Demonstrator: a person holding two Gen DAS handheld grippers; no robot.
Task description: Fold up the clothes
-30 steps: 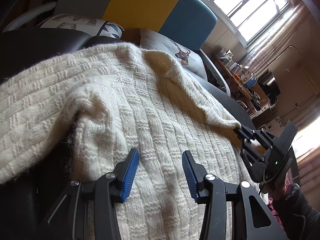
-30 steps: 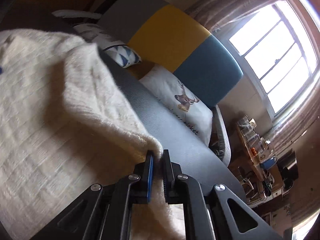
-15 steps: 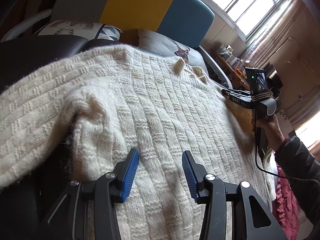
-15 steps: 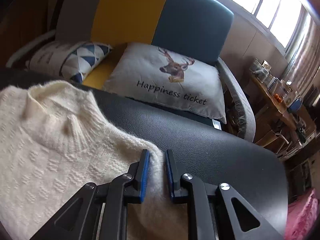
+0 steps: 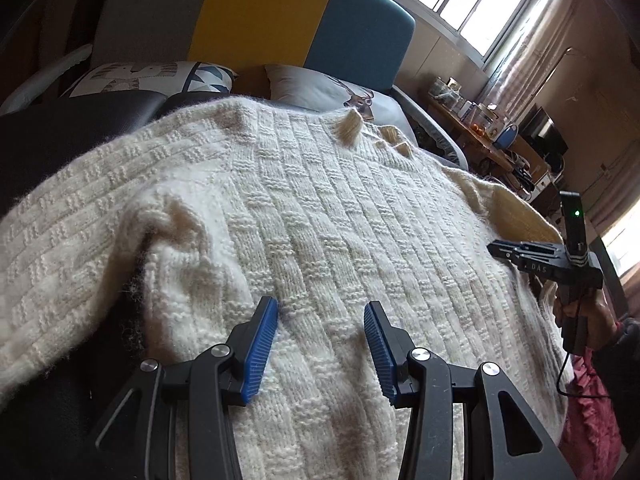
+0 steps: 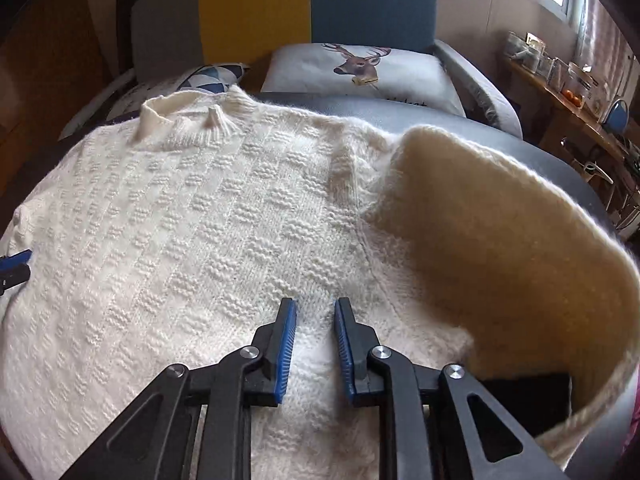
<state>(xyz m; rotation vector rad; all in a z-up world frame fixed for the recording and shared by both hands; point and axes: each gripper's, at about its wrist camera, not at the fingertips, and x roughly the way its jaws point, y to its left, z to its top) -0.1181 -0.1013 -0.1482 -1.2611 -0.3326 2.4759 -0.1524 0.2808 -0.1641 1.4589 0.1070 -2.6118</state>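
A cream knitted sweater (image 5: pixel 320 220) lies spread on a black padded surface (image 5: pixel 60 148), collar (image 6: pixel 188 120) at the far end. My left gripper (image 5: pixel 320 306) hovers open just over the sweater's near part, beside a bunched sleeve fold (image 5: pixel 160 232), with nothing between its blue pads. My right gripper (image 6: pixel 315 304) is over the sweater's body; its jaws are opening and only the flat knit lies below the gap. To its right a sleeve (image 6: pixel 480 220) curls up on edge. The right gripper (image 5: pixel 504 250) also shows at the sweater's right side in the left wrist view.
Behind the surface stands a grey, yellow and blue sofa back (image 5: pixel 280 12) with a deer cushion (image 6: pixel 360 76) and a patterned cushion (image 5: pixel 152 78). A cluttered side table (image 5: pixel 480 128) sits at the right under the window. Pink fabric (image 5: pixel 588 420) hangs by the person's hand (image 5: pixel 580 312).
The right gripper let go of the sweater's edge, swung over the body and turned; its jaws have parted. The sweater now lies spread flatter. The left gripper stayed put, still open.
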